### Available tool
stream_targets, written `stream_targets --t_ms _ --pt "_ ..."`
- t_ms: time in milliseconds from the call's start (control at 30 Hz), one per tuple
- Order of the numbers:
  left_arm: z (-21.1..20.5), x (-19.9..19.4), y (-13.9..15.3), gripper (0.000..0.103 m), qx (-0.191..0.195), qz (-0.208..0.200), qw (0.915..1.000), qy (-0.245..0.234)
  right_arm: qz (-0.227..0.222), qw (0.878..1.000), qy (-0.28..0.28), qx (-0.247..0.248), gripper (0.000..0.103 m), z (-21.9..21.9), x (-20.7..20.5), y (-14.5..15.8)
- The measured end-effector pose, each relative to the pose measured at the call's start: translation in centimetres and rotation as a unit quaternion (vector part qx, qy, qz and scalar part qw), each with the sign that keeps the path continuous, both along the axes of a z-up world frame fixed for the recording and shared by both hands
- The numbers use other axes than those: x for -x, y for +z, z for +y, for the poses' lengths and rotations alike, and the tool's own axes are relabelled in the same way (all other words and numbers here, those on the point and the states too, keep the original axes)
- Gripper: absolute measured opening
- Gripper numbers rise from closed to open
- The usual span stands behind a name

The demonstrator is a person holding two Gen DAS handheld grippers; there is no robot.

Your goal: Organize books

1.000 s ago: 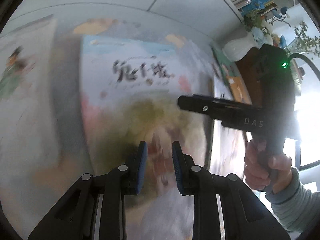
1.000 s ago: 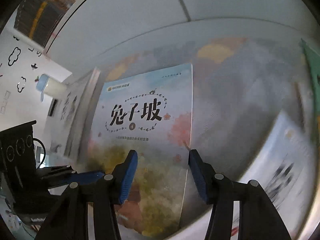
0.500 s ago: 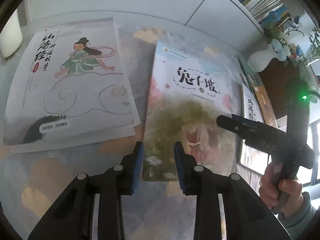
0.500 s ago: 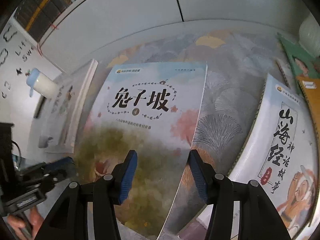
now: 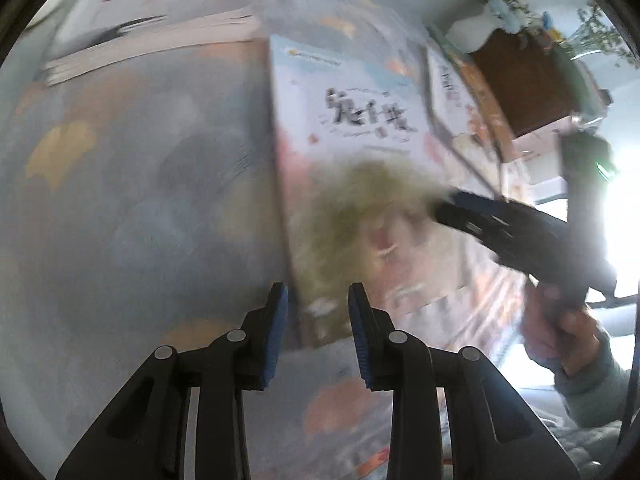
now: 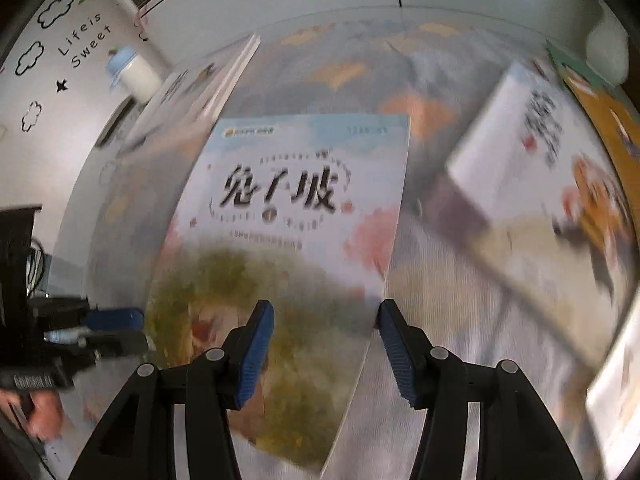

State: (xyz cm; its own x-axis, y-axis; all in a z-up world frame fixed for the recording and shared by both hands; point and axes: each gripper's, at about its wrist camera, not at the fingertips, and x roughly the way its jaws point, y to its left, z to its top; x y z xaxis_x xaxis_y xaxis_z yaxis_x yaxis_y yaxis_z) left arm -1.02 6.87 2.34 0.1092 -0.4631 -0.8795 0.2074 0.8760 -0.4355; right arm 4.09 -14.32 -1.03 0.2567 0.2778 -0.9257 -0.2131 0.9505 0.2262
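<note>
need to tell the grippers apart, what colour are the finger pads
Blue pads on black fingers, on both; clearest in the right wrist view.

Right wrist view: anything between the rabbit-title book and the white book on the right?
Nothing. In the right wrist view only bare patterned tablecloth separates the rabbit-title book from the white book.

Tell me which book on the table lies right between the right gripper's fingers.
The pale-blue book with the rabbit-hill title: its lower right edge runs between the open right gripper. The other books lie off to either side.
</note>
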Motion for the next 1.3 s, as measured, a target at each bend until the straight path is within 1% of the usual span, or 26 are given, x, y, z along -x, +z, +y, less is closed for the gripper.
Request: stream_targets --t_ms 100,133,167,200,233,300,367,433,500,533,600,633,667,700,767,833,900,967,1000,1033,1067,1100,1133,1167,1233,1300 --pt "0.3 0.3 -0.2 0.027 0.006 -0.002 0.9999 0.016 0.007 1.0 -0.024 0.0 0.053 -1.5 3.2 0.3" --pt "0.2 0.3 -0.4 0.027 0.009 -0.003 0.9998 0.015 0.008 0.999 -0.037 -0.008 0.05 -2.0 4.4 0.3" --pt "0.0 0.4 -0.3 0.027 0.012 -0.004 0.9999 0.011 0.01 0.999 -0.043 -0.02 0.038 -2.1 4.8 0.1" --pt "-0.4 0.5 -0.4 0.03 0.027 -0.001 0.9996 0.002 0.013 0.998 -0.046 -0.03 0.032 -2.1 5.3 0.0" --pt "-0.4 1.0 -0.4 0.03 0.029 -0.001 0.9996 0.002 0.016 0.998 -0.048 -0.037 0.024 -1.9 5.8 -0.3" --pt "-0.3 1.0 0.0 0.028 0.032 -0.011 0.9994 0.001 0.002 0.998 -0.058 -0.027 0.024 -1.6 6.3 -0.2" --pt "0.6 1.3 1.2 0.028 0.091 -0.02 0.9955 0.016 0.0 0.997 -0.07 -0.037 0.025 -2.0 6.7 -0.1" --pt "2.0 1.5 3.0 0.028 0.185 -0.027 0.9821 0.026 0.005 0.994 -0.085 -0.063 0.025 -2.9 7.2 -0.2" --pt "2.0 1.3 3.6 0.028 0.218 -0.026 0.9755 0.019 0.012 0.99 -0.098 -0.097 0.024 -3.9 7.6 -0.5" --pt "1.7 1.1 3.2 0.028 0.222 -0.018 0.9748 0.012 0.013 0.988 -0.104 -0.109 0.024 -4.2 7.8 -0.6" --pt "1.1 0.8 1.7 0.027 0.195 -0.009 0.9805 0.019 0.01 0.987 -0.11 -0.116 0.024 -4.6 8.1 -0.6" --pt "0.6 0.7 0.5 0.024 0.179 -0.002 0.9836 0.022 0.009 0.987 -0.112 -0.116 0.024 -4.7 8.2 -0.6" --pt "0.3 0.6 -0.2 0.017 0.169 0.0 0.9852 0.026 0.007 0.987 -0.112 -0.116 0.024 -4.8 8.3 -0.6" --pt "-0.1 0.4 -1.0 0.013 0.167 0.006 0.9854 0.032 0.006 0.987 -0.112 -0.115 0.024 -4.7 8.3 -0.6" --pt "-0.8 0.1 -1.5 0.013 0.167 0.004 0.9851 0.041 0.004 0.988 -0.11 -0.111 0.024 -4.4 8.3 -0.6" --pt "-1.2 -0.2 -1.2 0.012 0.188 0.004 0.9811 0.045 0.007 0.988 -0.11 -0.112 0.024 -3.9 8.1 -0.7" --pt "-0.7 -0.3 -0.6 0.012 0.235 0.01 0.9706 0.052 0.029 0.984 -0.117 -0.127 0.024 -4.5 8.0 -0.7" --pt "-0.9 -1.0 0.1 0.012 0.264 0.017 0.9628 0.054 0.055 0.975 -0.136 -0.169 0.029 -5.9 8.0 -1.0" --pt "-0.8 -1.3 0.2 0.012 0.277 0.024 0.959 0.054 0.069 0.965 -0.15 -0.201 0.032 -6.9 8.2 -1.2" --pt "-0.7 -1.5 0.2 0.012 0.291 0.032 0.9546 0.057 0.077 0.956 -0.163 -0.23 0.044 -7.7 8.5 -1.5" --pt "-0.3 -1.7 0.1 0.012 0.31 0.044 0.9476 0.065 0.085 0.942 -0.18 -0.27 0.061 -8.5 8.9 -1.9" --pt "0.1 -1.9 0.0 0.012 0.326 0.054 0.9412 0.07 0.087 0.931 -0.191 -0.299 0.067 -9.0 9.2 -2.3" --pt "0.2 -2.0 -0.2 0.012 0.334 0.059 0.9378 0.074 0.09 0.912 -0.204 -0.344 0.072 -9.5 9.3 -2.8" --pt "0.4 -2.1 -0.4 0.012 0.344 0.068 0.9331 0.079 0.091 0.9 -0.209 -0.37 0.072 -9.7 9.2 -3.2" --pt "0.5 -2.1 -0.7 0.012 0.351 0.075 0.9296 0.083 0.093 0.88 -0.221 -0.41 0.072 -9.6 8.6 -3.9" --pt "0.3 -2.1 -1.1 0.012 0.346 0.082 0.931 0.083 0.089 0.867 -0.226 -0.435 0.063 -9.1 7.5 -4.4"
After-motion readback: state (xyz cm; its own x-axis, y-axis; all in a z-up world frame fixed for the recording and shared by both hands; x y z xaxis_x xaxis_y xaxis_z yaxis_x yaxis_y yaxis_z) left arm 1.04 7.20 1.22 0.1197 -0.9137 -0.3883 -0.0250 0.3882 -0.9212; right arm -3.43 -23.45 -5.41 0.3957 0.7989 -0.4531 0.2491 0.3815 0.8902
